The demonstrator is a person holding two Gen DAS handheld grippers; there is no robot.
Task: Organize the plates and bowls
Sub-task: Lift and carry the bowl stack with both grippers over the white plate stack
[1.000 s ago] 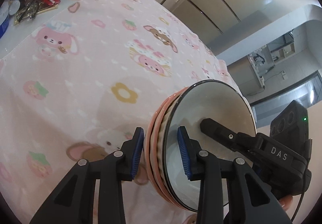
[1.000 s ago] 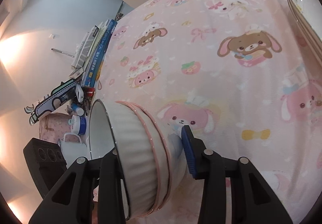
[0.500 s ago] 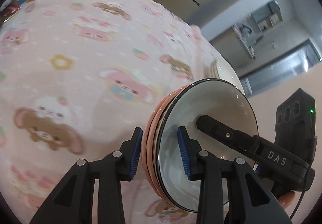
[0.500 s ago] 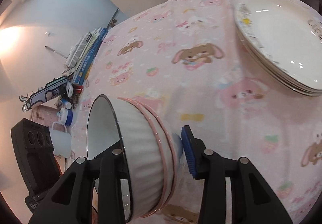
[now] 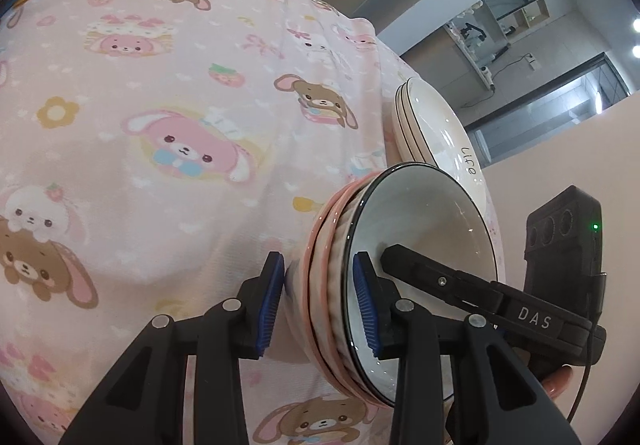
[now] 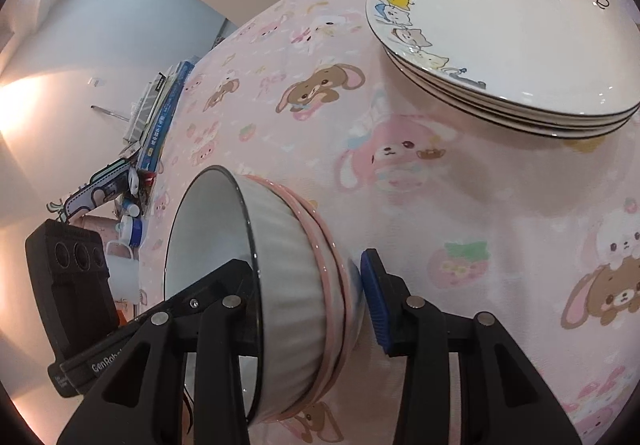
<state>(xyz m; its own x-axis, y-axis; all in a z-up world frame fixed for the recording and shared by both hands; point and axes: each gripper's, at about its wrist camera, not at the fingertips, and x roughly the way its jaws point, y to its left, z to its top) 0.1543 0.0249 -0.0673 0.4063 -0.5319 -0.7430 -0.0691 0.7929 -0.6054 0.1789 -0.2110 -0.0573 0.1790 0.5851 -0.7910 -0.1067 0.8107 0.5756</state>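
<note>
Both the left gripper [image 5: 318, 299] and the right gripper [image 6: 310, 305] straddle the wall of the stacked bowls [image 5: 340, 285], the left's jaws easing apart, beside the plate stack [image 6: 520, 45] beyond the fingertips on the pink tablecloth [image 5: 160, 125].

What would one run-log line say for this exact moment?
held: stack of nested bowls | left gripper: rim straddled, jaws opening | right gripper: opposite rim between fingers | nearby: plate stack on pink tablecloth
</note>
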